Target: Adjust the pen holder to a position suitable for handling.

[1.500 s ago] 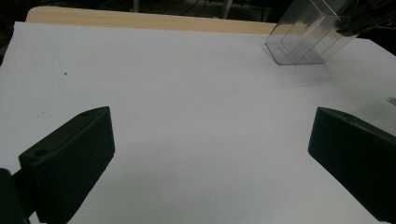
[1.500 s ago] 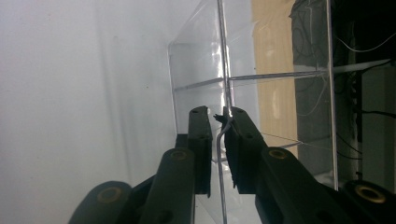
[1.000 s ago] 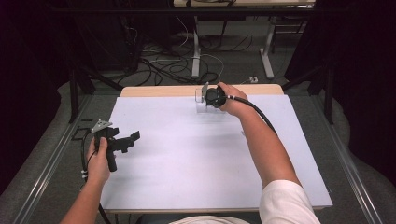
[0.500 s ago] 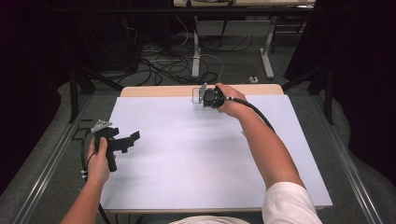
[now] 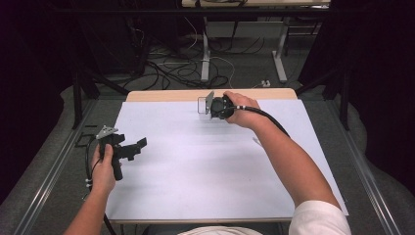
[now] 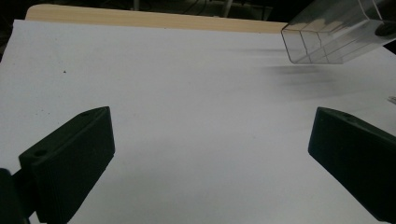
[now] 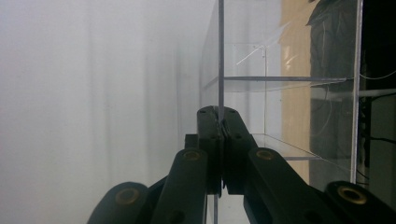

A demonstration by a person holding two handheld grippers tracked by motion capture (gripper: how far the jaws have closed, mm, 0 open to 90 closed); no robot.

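Note:
A clear plastic box with inner dividers hangs just above the far middle of the white-covered table. My right gripper is shut on one thin wall of it. In the right gripper view the jaws pinch that clear wall edge-on, and the box's compartments show to the right. My left gripper is held at the table's left edge, open and holding nothing. In the left gripper view its wide-apart fingertips frame bare white sheet, and the clear box floats at the upper right.
A strip of bare wood runs along the table's far edge. Beyond it, cables and table legs stand on the floor. Metal rails run along both sides of the table.
My right gripper has carried the clear box slightly to the left along the far edge. The left gripper has stayed in place, open.

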